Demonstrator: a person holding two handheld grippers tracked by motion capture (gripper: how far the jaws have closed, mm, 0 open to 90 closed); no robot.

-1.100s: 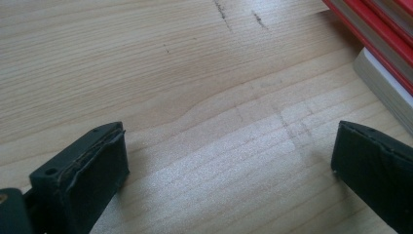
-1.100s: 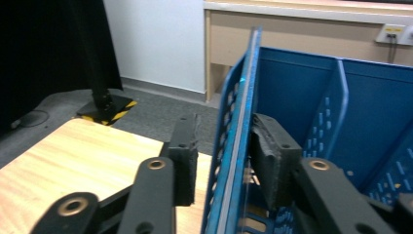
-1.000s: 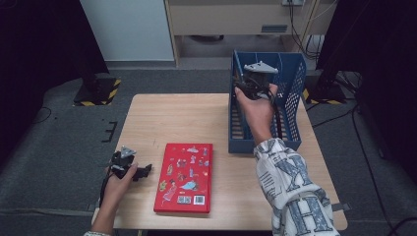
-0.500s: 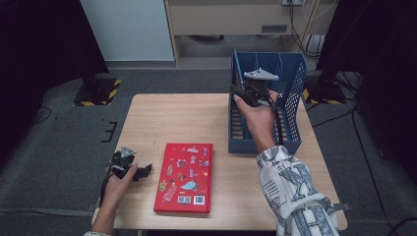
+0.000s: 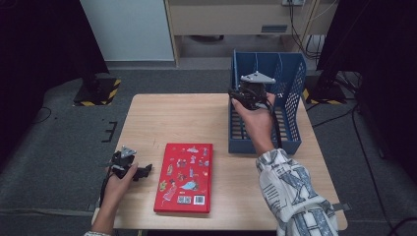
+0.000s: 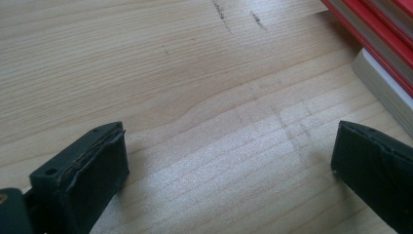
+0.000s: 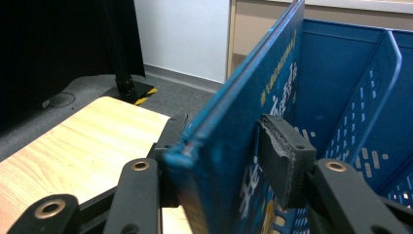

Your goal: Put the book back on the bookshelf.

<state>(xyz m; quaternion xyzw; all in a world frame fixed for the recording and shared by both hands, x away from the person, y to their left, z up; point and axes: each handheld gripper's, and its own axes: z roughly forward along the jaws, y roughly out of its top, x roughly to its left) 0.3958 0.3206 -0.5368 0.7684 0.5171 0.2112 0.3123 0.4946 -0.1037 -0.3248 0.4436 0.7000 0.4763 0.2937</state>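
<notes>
At the left side of the desk (image 5: 162,123), near its front edge, the left claw (image 5: 142,172) rests low on the wood in the person's left hand (image 5: 118,179). In the left gripper view its two black jaws are spread wide apart, with only bare wood grain between them, so it is holding nothing. Its tips point to the right, toward the red book (image 5: 185,177), and they stay just beside that book without touching it. The red book lies flat on the desk, cover up, with small coloured pictures on it; a corner of it, with a red edge and pale pages, appears at the upper right of the left gripper view (image 6: 384,58).

Further to the right, at the back right part of the desk, stands the blue rack (image 5: 290,98), an open file holder with slotted walls and dividers. The right hand (image 5: 258,115), coming out of a patterned sleeve (image 5: 295,196), holds the right claw (image 5: 246,93) at the left wall of the rack. In the right gripper view this claw is pinching a blue book (image 7: 234,126) that stands upright on its edge, one jaw pad on each face. The blue book is at the near end of the rack, and the rack's divider (image 7: 384,87) is to its right
</notes>
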